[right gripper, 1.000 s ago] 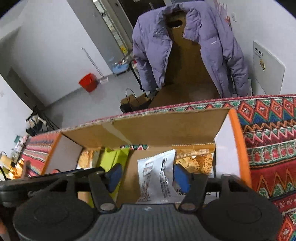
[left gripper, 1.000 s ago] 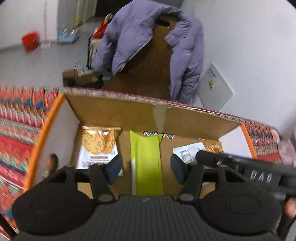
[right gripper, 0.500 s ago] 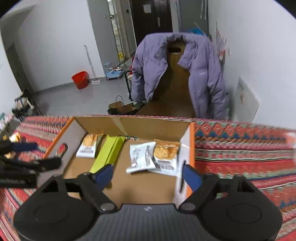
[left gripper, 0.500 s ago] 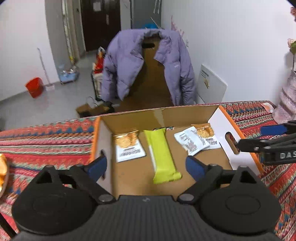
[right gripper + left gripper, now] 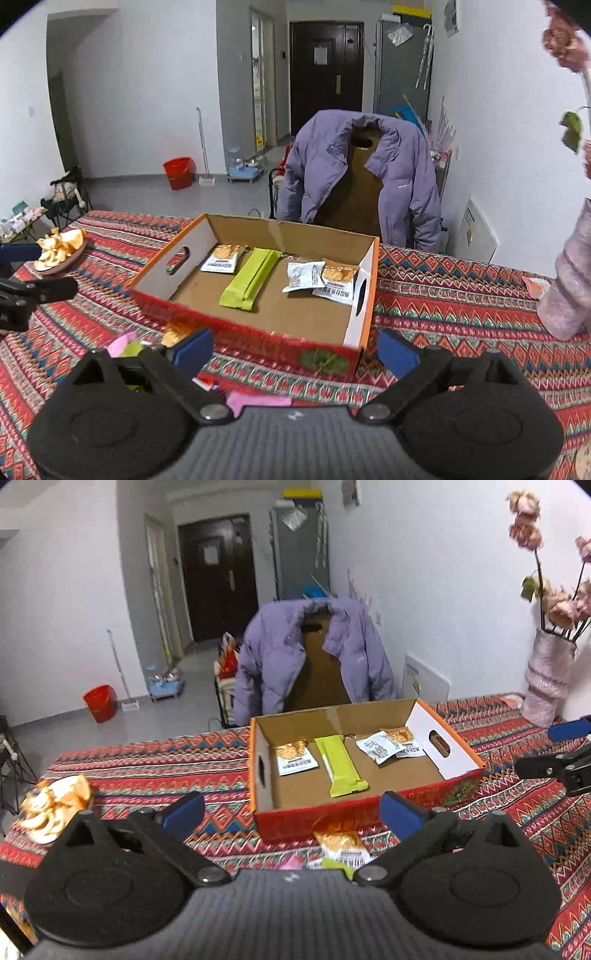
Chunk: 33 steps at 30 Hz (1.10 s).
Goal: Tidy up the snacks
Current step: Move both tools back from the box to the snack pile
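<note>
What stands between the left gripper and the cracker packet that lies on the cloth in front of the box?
Nothing visible does. The left gripper is open and empty, and the cracker packet lies on the cloth just ahead of it, in front of the cardboard box's red near wall. That wall stands between the packet and the box's floor.

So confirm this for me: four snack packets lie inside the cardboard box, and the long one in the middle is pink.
Wrong on one point: the long packet in the middle is green, not pink, as the right wrist view shows. The rest holds: four snack packets lie inside the cardboard box.
</note>
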Tool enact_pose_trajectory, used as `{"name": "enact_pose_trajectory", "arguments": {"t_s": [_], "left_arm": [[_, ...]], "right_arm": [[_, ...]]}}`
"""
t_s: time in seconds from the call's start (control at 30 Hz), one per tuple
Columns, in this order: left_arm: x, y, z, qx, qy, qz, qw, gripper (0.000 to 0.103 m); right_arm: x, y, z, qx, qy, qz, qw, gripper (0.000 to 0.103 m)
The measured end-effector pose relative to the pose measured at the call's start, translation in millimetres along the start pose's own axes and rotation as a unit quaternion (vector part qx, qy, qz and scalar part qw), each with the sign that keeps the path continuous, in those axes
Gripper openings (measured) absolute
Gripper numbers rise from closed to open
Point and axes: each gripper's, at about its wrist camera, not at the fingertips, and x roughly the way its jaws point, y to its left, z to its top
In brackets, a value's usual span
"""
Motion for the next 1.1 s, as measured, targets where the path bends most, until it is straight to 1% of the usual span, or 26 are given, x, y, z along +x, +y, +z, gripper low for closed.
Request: {"name": "enact_pose_trajectory", "arguments": {"t_s": [0.1, 0.17, 0.23, 0.3, 0.4, 0.5, 0.57, 0.6, 0.67, 0.73, 0.8, 0.87, 0.93, 1.0, 1.1], "left_arm": [[-33, 5, -31, -0.008, -0.019, 0.0, 0.9998, 0.103], [-56, 5, -52, -0.008, -0.027, 0.005, 0.9996, 0.103], [-82, 5, -72, -0.005, -0.046, 0.009, 0.9989, 0.103], [-109, 2, -96, 0.002, -0.073, 0.014, 0.9972, 0.103], [-141, -6, -129, 0.016, -0.098, 0.02, 0.9948, 0.103], [-163, -14, -163, 0.015, -0.104, 0.033, 0.9939, 0.103], [-175, -19, -186, 0.013, -0.11, 0.03, 0.9933, 0.103], [-180, -21, -197, 0.009, -0.112, 0.025, 0.9934, 0.103], [-189, -23, -217, 0.001, -0.116, 0.01, 0.9932, 0.103], [-192, -26, -232, -0.001, -0.11, 0.008, 0.9939, 0.103], [-193, -28, -245, 0.014, -0.107, 0.008, 0.9942, 0.103], [-192, -28, -256, 0.028, -0.106, 0.014, 0.9939, 0.103], [-185, -26, -260, 0.023, -0.089, 0.018, 0.9956, 0.103], [-176, -21, -259, 0.009, -0.074, 0.018, 0.997, 0.103], [-168, -15, -258, -0.004, -0.067, 0.025, 0.9975, 0.103]], "right_arm": [[-23, 4, -21, 0.0, -0.011, 0.016, 1.0, 0.099], [-38, 9, -38, -0.004, -0.012, 0.025, 1.0, 0.1], [-56, 16, -59, -0.013, -0.022, 0.026, 0.999, 0.1], [-77, 26, -82, -0.02, -0.043, 0.023, 0.999, 0.101], [-108, 41, -124, -0.028, -0.077, 0.02, 0.996, 0.103], [-134, 54, -167, -0.03, -0.114, 0.019, 0.993, 0.103], [-144, 58, -197, -0.015, -0.137, 0.013, 0.99, 0.103], [-146, 61, -210, -0.006, -0.14, 0.007, 0.99, 0.103], [-149, 65, -237, 0.007, -0.144, -0.001, 0.99, 0.103], [-153, 68, -263, 0.028, -0.148, -0.013, 0.989, 0.103], [-154, 71, -286, 0.047, -0.157, -0.025, 0.986, 0.103], [-155, 74, -306, 0.047, -0.162, -0.035, 0.985, 0.103], [-154, 76, -316, 0.048, -0.158, -0.045, 0.985, 0.103], [-151, 77, -317, 0.048, -0.151, -0.044, 0.986, 0.103], [-151, 79, -314, 0.058, -0.169, -0.042, 0.983, 0.103]]}}
